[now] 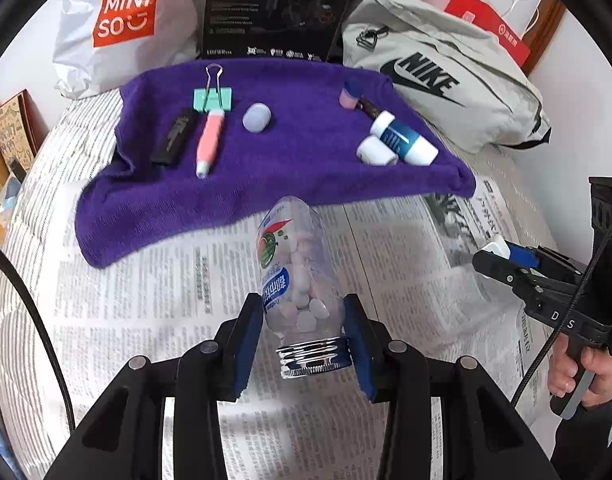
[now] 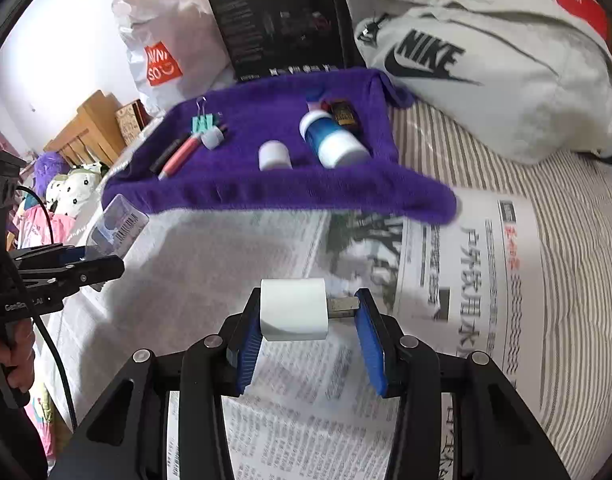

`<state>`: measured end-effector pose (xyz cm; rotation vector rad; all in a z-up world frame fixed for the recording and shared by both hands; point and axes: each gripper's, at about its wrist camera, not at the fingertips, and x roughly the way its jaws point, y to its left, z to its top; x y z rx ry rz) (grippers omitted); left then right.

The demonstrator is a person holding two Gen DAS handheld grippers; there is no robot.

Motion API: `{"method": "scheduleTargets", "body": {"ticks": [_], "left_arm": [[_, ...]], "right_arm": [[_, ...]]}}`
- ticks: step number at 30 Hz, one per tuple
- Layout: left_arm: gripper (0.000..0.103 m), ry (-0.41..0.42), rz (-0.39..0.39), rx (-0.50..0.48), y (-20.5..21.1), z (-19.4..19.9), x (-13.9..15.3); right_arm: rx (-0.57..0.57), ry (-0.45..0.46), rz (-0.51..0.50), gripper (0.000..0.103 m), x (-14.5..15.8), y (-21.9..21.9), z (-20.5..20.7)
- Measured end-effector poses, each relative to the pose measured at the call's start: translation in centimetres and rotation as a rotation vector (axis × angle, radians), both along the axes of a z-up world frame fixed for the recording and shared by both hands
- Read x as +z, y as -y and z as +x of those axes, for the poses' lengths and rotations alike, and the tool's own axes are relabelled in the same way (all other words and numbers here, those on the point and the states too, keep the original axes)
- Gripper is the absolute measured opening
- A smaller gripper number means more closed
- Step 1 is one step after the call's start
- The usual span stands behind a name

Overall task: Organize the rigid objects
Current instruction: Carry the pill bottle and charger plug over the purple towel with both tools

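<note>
My left gripper [image 1: 306, 332] is shut on a clear bottle of candy tablets [image 1: 298, 272], held near its silver threaded neck above the newspaper. My right gripper [image 2: 310, 316] is shut on a white plug adapter [image 2: 294, 310] whose metal prong touches the right pad. Ahead lies a purple towel [image 1: 266, 168] carrying a mint binder clip [image 1: 212, 98], a black stick [image 1: 174, 136], a pink pen [image 1: 210, 140], a grey round cap [image 1: 257, 117], a white cap [image 1: 376, 151], a blue-and-white tube [image 1: 404, 138] and a small pink-blue piece [image 1: 350, 96].
Newspaper [image 1: 186, 300] covers a striped bed. Behind the towel stand a white Miniso bag [image 1: 122, 20], a black box [image 1: 278, 8] and a grey Nike bag [image 1: 446, 80]. Wooden furniture and soft toys [image 2: 74, 184] sit at the left. A hand [image 1: 582, 372] grips the right tool.
</note>
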<state>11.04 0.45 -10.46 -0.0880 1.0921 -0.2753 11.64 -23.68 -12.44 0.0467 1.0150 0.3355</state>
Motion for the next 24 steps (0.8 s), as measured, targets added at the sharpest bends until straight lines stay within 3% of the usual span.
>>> {"method": "scheduleTargets", "body": {"ticks": [15,24], "left_arm": [[0.039,0.044,-0.012,0.013,-2.1,4.6,2.9],[0.039,0.024,-0.008,-0.004,-2.2,8.4,2.6]], "right_arm": [[0.056,0.073,-0.001,0.044,4.6,-2.4,5.2],[0.078,0.113,-0.005,0.044,6.3,-3.9,8.0]]}}
